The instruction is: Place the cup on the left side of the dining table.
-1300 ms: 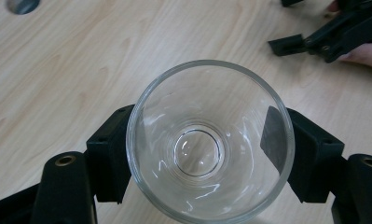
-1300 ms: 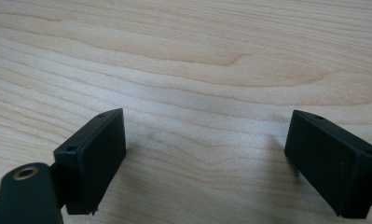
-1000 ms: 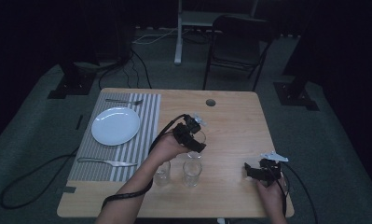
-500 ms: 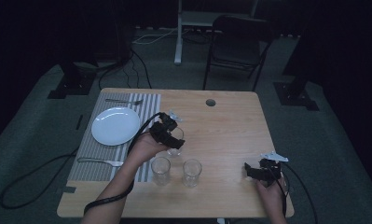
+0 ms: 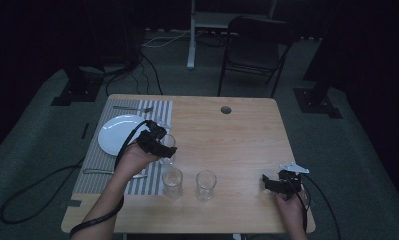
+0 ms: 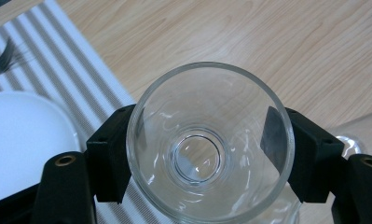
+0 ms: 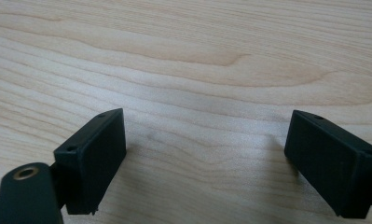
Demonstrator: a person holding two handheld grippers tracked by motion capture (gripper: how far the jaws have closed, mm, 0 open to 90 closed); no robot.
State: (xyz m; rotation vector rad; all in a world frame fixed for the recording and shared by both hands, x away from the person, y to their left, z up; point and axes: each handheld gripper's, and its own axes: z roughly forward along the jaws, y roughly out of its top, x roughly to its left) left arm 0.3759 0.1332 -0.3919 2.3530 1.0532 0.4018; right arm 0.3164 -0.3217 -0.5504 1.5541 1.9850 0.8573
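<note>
My left gripper [image 5: 163, 146] is shut on a clear drinking glass [image 5: 168, 148], held above the table beside the striped placemat [image 5: 152, 180]. In the left gripper view the glass [image 6: 210, 144] is seen from above, its wall pinched between the two black pads [image 6: 110, 158]. Two more empty glasses stand near the front edge, one [image 5: 172, 182] at the placemat's right border and one [image 5: 206, 184] to its right. My right gripper [image 5: 265, 184] rests low at the front right, and its jaws [image 7: 207, 158] stand open over bare wood.
A white plate [image 5: 118, 133] lies on the placemat, with a fork [image 5: 132, 108] beyond it and a piece of cutlery [image 5: 98, 172] in front. The wooden table [image 5: 237, 135] has a round cable hole [image 5: 226, 109]. A chair [image 5: 254, 45] stands behind the table.
My left hand has carried the glass leftward and away from the two standing glasses, toward the placemat and plate. The right gripper has stayed where it was.
</note>
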